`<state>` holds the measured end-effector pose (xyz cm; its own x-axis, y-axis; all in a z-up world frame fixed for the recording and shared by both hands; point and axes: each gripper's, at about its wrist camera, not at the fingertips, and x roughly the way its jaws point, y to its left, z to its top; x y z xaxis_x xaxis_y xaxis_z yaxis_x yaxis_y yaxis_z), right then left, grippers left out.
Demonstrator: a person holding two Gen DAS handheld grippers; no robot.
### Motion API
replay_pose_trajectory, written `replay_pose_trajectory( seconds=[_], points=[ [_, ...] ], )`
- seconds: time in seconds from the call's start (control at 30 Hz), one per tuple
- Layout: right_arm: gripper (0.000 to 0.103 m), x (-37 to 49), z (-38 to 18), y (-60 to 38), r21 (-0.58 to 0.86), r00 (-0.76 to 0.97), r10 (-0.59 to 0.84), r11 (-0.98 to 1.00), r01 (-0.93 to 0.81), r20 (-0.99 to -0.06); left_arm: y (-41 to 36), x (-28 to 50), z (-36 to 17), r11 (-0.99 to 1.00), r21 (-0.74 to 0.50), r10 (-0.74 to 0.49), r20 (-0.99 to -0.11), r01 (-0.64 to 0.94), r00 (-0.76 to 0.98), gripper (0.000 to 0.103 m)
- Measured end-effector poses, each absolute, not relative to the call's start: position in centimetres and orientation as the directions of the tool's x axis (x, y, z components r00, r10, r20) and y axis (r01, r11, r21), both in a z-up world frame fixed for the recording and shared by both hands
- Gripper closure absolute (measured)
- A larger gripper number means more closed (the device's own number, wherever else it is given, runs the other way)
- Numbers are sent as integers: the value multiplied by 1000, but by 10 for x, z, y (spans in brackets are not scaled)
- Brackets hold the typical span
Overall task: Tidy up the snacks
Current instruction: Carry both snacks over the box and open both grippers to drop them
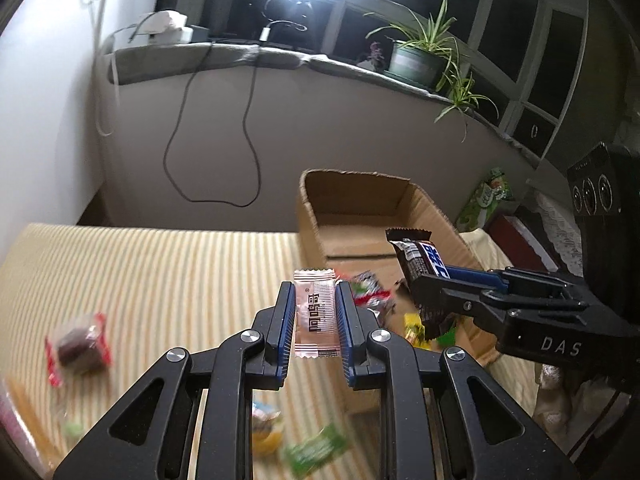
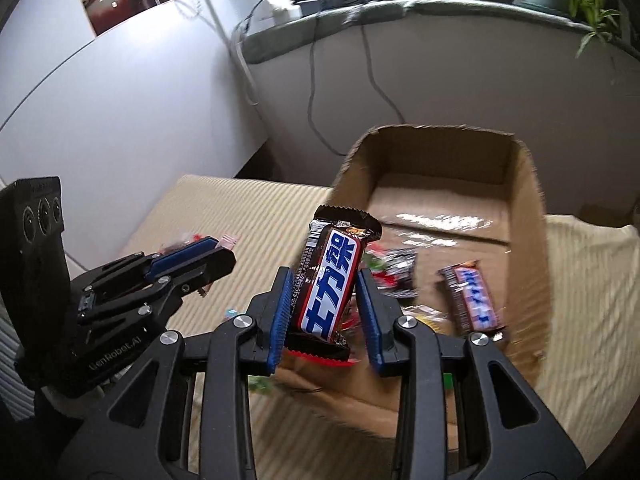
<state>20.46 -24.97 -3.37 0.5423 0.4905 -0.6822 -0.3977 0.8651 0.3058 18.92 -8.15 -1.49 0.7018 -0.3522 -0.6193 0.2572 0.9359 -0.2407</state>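
Room: I am looking at a dim corner with a grey window ledge point(image 1: 280, 58) carrying a green potted spider plant point(image 1: 418, 54) and white chargers, dark cables hanging down the pale wall beneath it.
Surface: I am working over a cream striped cloth-covered table point(image 1: 160, 280), with loose wrapped sweets lying blurred across it, among them a dark sweet in a clear red-edged wrapper point(image 1: 80, 346) and a green wrapped sweet point(image 1: 316, 450).
Box: I am seeing an open brown cardboard box point(image 2: 528, 216) sitting on the cloth, with a brown chocolate bar with a blue-and-white label point(image 2: 472, 304) and other bright wrappers already lying on its floor.
Left gripper point(image 1: 316, 312): I am holding it almost fully closed, its blue-padded fingers point(image 1: 286, 320) pressing both long edges of a slim pale pink sachet with dark printed characters point(image 1: 315, 312), which is standing upright between them above the cloth, near the box's open front.
Right gripper point(image 2: 324, 304): I am keeping it partly closed on a brown chocolate bar wrapper with white and blue lettering point(image 2: 330, 280); the bar is standing tilted, its crimped top rising above the fingertips, in front of the box opening.
Spacing: I am carrying the two grippers side by side, near each other but not touching.
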Motion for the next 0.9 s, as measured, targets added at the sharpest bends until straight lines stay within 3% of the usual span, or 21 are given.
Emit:
replay_pose_trajectory(
  seconds=[0.9],
  points=[
    [69, 257, -54, -294, 243, 574, 368, 927, -286, -731, -139, 262, -18, 917, -223, -392, -661, 331, 640, 84]
  ],
)
